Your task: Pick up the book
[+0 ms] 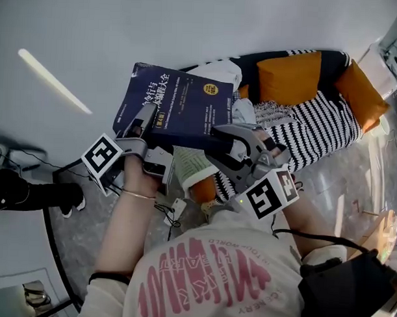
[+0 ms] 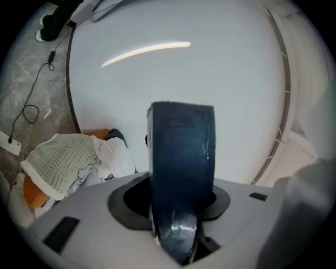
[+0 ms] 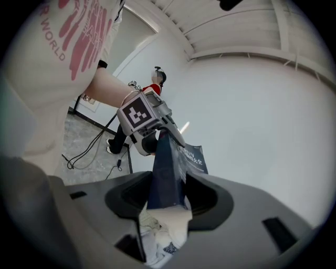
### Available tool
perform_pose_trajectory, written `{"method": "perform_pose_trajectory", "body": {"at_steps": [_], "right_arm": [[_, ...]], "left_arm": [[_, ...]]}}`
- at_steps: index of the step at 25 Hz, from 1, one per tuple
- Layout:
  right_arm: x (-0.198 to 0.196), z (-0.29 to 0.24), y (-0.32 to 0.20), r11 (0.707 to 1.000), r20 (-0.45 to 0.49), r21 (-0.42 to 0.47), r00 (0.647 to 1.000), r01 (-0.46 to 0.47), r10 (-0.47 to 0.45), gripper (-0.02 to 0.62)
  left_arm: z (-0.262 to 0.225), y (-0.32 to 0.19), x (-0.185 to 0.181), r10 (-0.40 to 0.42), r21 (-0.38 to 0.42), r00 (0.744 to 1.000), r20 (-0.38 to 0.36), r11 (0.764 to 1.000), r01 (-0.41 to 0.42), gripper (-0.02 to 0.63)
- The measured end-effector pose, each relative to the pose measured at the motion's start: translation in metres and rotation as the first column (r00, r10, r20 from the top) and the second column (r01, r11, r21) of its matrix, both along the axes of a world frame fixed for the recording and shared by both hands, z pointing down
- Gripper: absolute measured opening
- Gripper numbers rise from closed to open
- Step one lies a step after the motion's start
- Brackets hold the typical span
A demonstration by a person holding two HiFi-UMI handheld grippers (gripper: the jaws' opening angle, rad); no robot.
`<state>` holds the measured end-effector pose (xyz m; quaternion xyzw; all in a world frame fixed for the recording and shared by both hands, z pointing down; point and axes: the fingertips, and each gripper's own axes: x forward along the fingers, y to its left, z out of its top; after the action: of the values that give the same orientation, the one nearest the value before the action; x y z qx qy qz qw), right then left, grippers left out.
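A dark blue book [image 1: 174, 105] with white and yellow print on its cover is held up in the air, its cover facing me in the head view. My left gripper [image 1: 143, 115] is shut on the book's left edge, which fills the space between its jaws in the left gripper view as the book [image 2: 181, 157]. My right gripper [image 1: 220, 133] is shut on the lower right edge. In the right gripper view the book [image 3: 167, 173] runs edge-on away from the jaws to the left gripper's marker cube [image 3: 137, 114].
Below and to the right is a sofa with orange cushions [image 1: 289, 76] and a black-and-white striped blanket [image 1: 316, 126]. Crumpled pale clothes [image 1: 218, 74] and a green knitted cloth [image 2: 63, 157] lie there. A cable [image 1: 49, 162] runs over the grey floor at the left.
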<state>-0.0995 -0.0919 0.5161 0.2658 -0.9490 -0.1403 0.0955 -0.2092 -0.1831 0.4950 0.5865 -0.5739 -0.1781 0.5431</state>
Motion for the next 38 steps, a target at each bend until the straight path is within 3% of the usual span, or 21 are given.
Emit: {"method": "perform_pose_trajectory", "body": {"at_steps": [7,13,21,38], "right_arm": [[0.016,-0.064,0.028,0.992,-0.003,0.124,1.000,0.015,-0.015,0.222],[0.024,-0.078,0.032,0.982,-0.003,0.187,1.000,-0.005,0.005,0.225],[0.023,-0.078,0.031,0.974,-0.008,0.227,1.000,-0.005,0.007,0.227],[0.024,-0.077,0.028,0.961,-0.031,0.277,0.999,-0.008,0.018,0.227]], "left_arm": [[-0.077,0.022,0.030,0.090,0.141,0.996,-0.013,0.986,-0.087,0.178],[-0.092,0.024,0.038,0.126,0.208,0.991,-0.050,0.972,-0.113,0.179],[-0.091,0.021,0.037,0.142,0.240,0.985,-0.095,0.964,-0.115,0.179],[-0.093,0.020,0.035,0.141,0.286,0.984,-0.107,0.952,-0.106,0.181]]}}
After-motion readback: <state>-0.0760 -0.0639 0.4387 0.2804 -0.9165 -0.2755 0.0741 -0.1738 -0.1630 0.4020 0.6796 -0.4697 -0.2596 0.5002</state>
